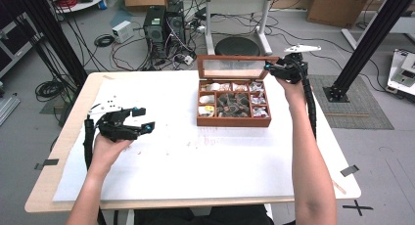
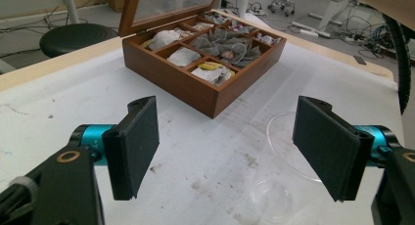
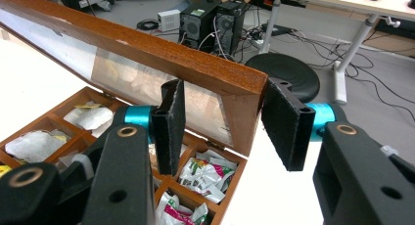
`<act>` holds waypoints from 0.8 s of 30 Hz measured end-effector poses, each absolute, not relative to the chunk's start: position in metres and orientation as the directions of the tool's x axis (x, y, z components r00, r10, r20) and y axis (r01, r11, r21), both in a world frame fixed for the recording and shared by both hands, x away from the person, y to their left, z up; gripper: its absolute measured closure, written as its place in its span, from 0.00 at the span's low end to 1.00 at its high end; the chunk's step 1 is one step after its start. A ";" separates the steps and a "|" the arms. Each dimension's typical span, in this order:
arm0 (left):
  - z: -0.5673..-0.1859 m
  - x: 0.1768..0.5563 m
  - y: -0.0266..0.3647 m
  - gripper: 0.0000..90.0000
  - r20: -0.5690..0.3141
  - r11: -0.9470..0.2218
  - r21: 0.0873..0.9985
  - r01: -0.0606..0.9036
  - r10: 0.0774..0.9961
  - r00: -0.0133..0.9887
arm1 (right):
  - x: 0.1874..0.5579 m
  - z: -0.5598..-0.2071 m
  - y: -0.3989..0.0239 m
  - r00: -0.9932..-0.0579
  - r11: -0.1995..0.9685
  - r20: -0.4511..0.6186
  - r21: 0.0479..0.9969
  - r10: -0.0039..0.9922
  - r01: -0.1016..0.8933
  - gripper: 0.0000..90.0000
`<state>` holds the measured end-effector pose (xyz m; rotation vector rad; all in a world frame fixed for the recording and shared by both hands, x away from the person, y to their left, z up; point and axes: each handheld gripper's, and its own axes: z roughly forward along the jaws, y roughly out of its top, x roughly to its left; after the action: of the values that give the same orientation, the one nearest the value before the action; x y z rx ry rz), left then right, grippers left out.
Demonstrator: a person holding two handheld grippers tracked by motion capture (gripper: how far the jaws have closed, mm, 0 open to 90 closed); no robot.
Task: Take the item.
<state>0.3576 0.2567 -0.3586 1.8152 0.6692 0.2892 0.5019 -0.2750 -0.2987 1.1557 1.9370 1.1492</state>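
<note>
A pale wooden table (image 1: 63, 142) with rounded corners carries a large white sheet (image 1: 205, 166) that covers most of its top, leaving a bare wood strip along the left and near edges. On the sheet, toward the far right, sits a dark brown wooden box (image 1: 234, 120) with its glass-paned lid (image 1: 235, 67) standing open. Its compartments hold wrapped tea bags. A clear, round glass dish (image 2: 288, 151) rests on the sheet, nearer the left side.
</note>
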 end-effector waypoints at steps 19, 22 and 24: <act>-0.299 0.371 0.188 0.28 -0.048 -0.253 0.939 0.232 0.573 0.818 | 0.503 -0.299 -0.275 -0.448 0.253 -0.066 0.894 0.891 0.370 0.58; -0.296 0.374 0.173 0.28 -0.051 -0.260 0.935 0.240 0.573 0.818 | 0.503 -0.299 -0.275 -0.447 0.250 -0.065 0.895 0.892 0.370 0.57; -0.294 0.375 0.162 0.28 -0.048 -0.265 0.935 0.237 0.567 0.822 | 0.503 -0.299 -0.275 -0.448 0.257 -0.072 0.894 0.891 0.366 0.57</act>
<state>0.3753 0.1622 -0.2941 1.8494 0.6095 0.3554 0.5028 -0.2749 -0.2988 1.1371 1.9416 1.1480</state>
